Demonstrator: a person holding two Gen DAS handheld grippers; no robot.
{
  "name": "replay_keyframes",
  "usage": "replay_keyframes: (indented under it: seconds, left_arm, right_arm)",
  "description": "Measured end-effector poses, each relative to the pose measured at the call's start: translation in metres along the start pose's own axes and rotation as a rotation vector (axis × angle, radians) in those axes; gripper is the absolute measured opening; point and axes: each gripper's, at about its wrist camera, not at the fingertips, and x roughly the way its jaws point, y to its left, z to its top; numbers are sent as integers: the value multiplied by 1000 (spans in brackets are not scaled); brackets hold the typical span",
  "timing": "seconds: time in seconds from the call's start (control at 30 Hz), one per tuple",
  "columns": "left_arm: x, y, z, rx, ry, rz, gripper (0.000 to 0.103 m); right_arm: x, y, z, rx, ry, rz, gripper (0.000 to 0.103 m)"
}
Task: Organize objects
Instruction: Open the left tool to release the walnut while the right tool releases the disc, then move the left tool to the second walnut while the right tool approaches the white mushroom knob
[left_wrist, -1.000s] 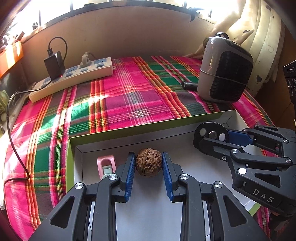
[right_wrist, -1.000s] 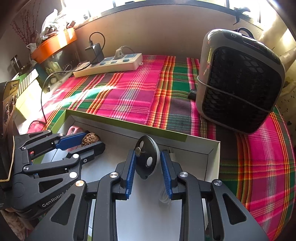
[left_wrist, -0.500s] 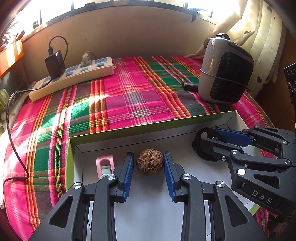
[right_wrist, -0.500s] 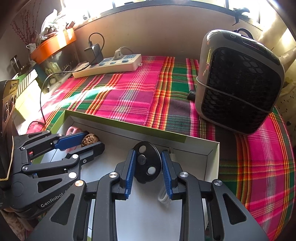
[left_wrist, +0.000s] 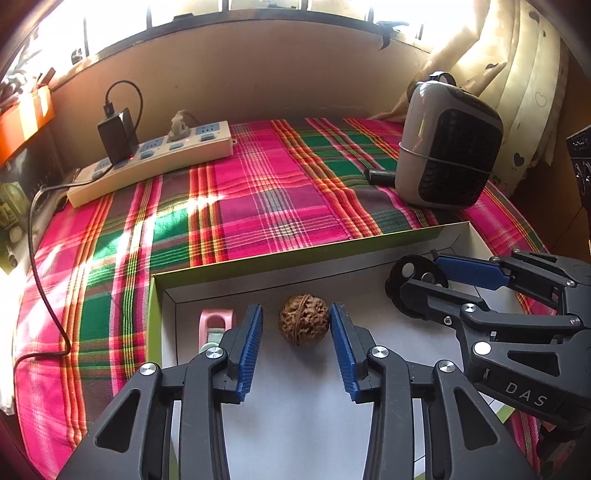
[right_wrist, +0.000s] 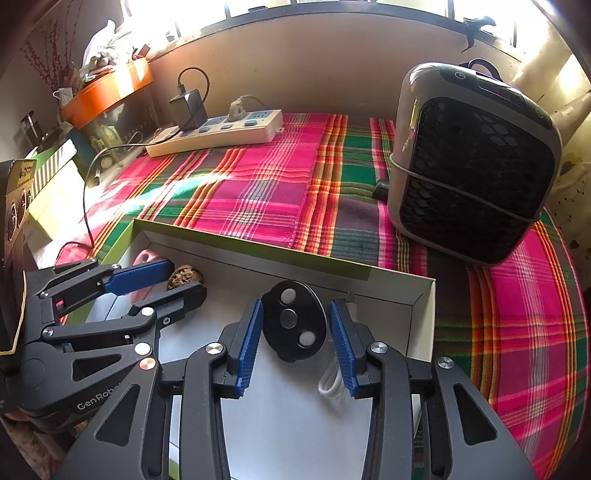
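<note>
Each claw is built of matte black plastic links with triangular cut-outs, joined by round silver screws. The left claw (left_wrist: 295, 332) and the right claw (right_wrist: 295, 332) are fitted with ribbed blue pads (left_wrist: 250, 347) on the inner faces. "DAS" is printed in white on the right claw, "GenRobo" on the left.

Brown walnut (left_wrist: 303, 324), black disc (right_wrist: 294, 326), white box (left_wrist: 295, 424), pink-green plaid cloth (left_wrist: 258, 206).

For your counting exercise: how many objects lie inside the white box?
4: pink clip at its left end, walnut beside it, black disc right of centre, white cable at right. Grippers may hide more.
</note>
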Motion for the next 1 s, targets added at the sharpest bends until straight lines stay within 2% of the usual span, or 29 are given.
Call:
replay_keyframes:
  seconds: [0.1, 0.67, 1.0]
  left_arm:
    - [-4, 1, -1, -7, -3, -3, 37]
    - [-42, 8, -18, -33, -48, -5, 37]
    - [-82, 6, -51, -38, -86, -11, 37]
  right_arm:
    - [-2, 0, -1, 0, -2, -1, 45]
    - [-39, 4, -13, 13, -64, 15, 46]
    - [-74, 4, -41, 25, -105, 36, 46]
